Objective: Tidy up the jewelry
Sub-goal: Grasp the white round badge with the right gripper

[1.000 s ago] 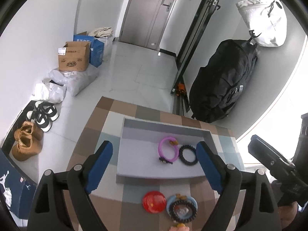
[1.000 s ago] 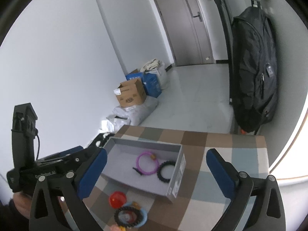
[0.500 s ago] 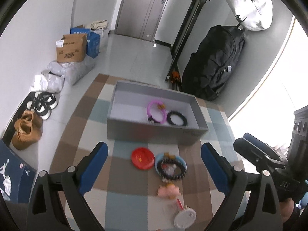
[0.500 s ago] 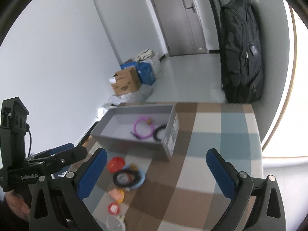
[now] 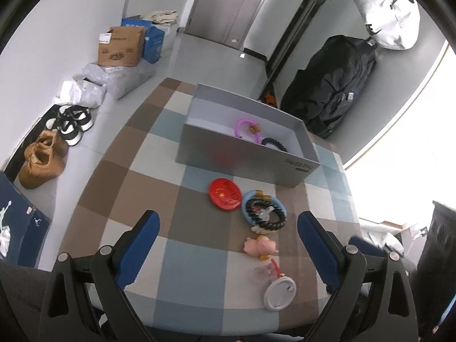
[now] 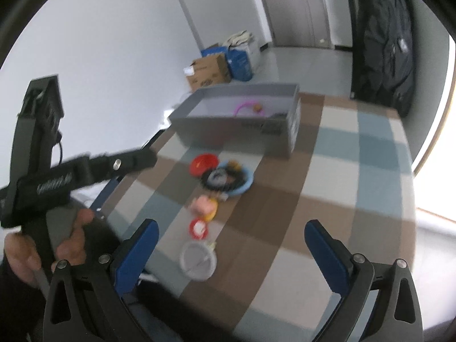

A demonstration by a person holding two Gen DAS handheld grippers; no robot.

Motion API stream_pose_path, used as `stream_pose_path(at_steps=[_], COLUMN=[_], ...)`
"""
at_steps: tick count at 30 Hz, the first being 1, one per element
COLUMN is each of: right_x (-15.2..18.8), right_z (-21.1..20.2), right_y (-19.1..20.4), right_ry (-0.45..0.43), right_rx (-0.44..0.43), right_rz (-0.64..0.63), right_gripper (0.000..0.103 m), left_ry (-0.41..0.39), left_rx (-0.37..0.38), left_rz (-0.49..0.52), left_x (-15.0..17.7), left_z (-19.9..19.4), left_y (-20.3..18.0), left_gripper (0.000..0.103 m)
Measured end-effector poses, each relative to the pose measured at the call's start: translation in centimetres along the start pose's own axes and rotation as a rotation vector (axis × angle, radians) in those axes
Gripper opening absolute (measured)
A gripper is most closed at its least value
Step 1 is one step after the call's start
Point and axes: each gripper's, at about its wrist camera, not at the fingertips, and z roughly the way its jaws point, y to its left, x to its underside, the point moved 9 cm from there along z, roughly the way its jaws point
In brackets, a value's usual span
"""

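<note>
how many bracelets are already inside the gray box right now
2. A pink bracelet with an orange charm lies near the middle of the gray box, and a black beaded bracelet lies beside it toward the box's right end. The near wall may hide others.

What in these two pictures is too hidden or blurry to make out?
- Black beaded ring in the grey box: left view, near wall hides its lower part.
- Clear trinket beside the white disc: too faint to identify.
- Table trinkets, such as the pink figure: right view, blurred.
- Box label: too small to read.
</note>
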Motion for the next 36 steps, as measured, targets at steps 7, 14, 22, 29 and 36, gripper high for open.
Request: stream_pose_path(at_steps=[7,14,22,29,36], right_x=[2.7,4.0,4.2,4.1,2.9], right_z=[1.3,3.3,3.9,3.6,2.5], right_y=[2.2,3.3,3.5,3.1,2.6], right_ry=[0.071,0.113,0.108,0.089,0.042], right_rx=[0.008,0.084,0.155,0.198,0.171], right_rz=[-0.034,-0.128,-0.170,-0.190,-0.135], right_gripper=[0.091,0.078,0.053,0.038,0.015], left_ry=[-0.004,0.001,0.004,-0.005,-0.004], left_rx=[-0.020,-0.035,-0.025,-0.017,-0.014], left_rz=[-0.034,-0.070,-0.120,-0.165,-0.158], left_x=[0.2,0.3,0.0,-0.3,-0.4], left_z=[-0.3,-0.4,-0.6,-0.7,-0.6], left_y=[0.9,2.1,3.2,4.0,3.9], left_gripper=[0.095,0.095,0.095,0.095,0.095])
